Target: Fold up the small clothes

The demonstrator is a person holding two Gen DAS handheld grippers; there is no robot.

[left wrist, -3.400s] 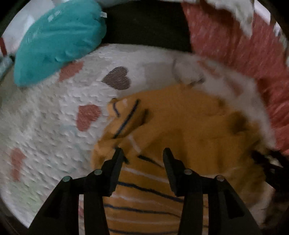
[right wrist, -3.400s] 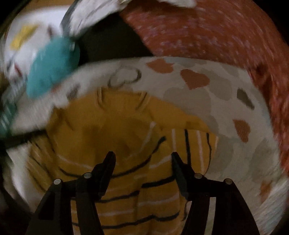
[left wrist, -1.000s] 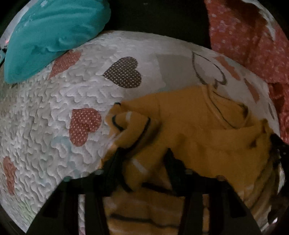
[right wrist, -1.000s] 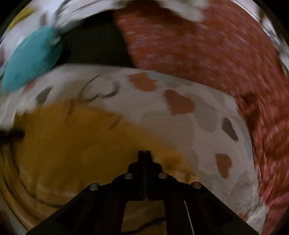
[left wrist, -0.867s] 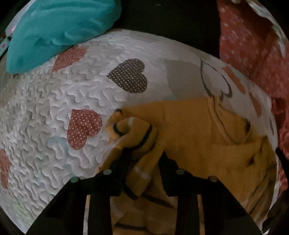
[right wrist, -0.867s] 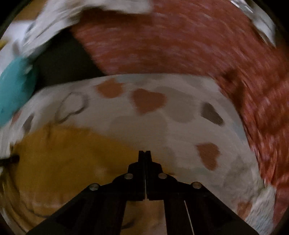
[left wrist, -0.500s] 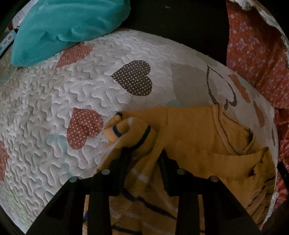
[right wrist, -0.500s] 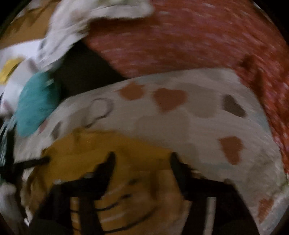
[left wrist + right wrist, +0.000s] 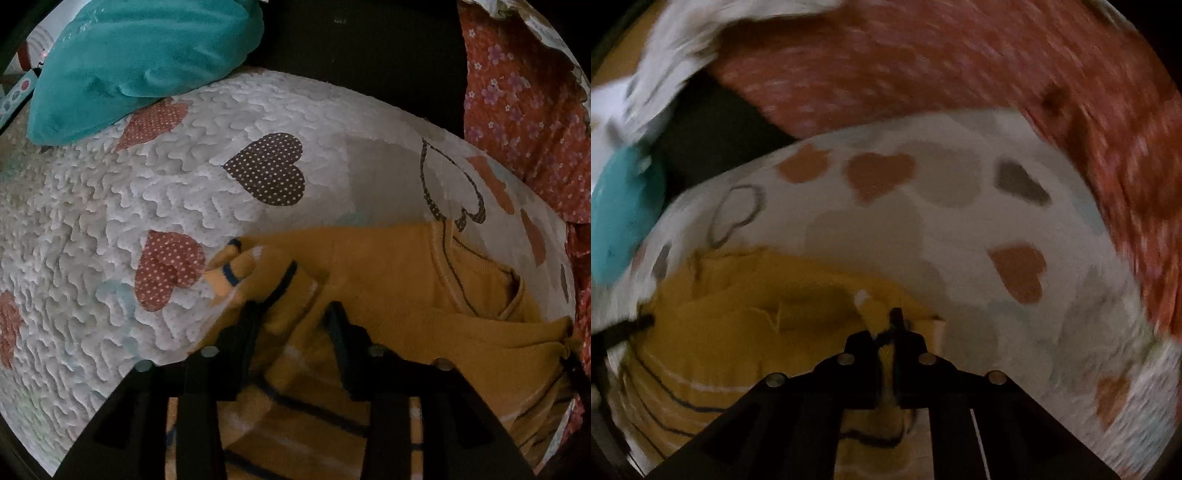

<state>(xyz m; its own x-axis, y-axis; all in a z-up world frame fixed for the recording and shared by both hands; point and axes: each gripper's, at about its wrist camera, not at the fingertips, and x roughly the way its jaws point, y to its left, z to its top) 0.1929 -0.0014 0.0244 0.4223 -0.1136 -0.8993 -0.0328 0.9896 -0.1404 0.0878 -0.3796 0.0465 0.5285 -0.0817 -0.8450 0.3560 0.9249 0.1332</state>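
Mustard striped knit sweater (image 9: 424,288): I had its sleeve bunched between the part-open left tongs (image 9: 291,317); right tongs (image 9: 886,332), just closing, pinched its edge. Next: fold inward.

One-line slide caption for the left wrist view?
Left gripper pinching a bunched sleeve of the mustard striped sweater on a heart-print quilt.

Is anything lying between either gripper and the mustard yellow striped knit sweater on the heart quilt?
Nothing visible. The left gripper has the mustard yellow striped knit sweater's sleeve between its jaws, and the right gripper is pinched shut on an edge of it, on the heart-patterned quilt.
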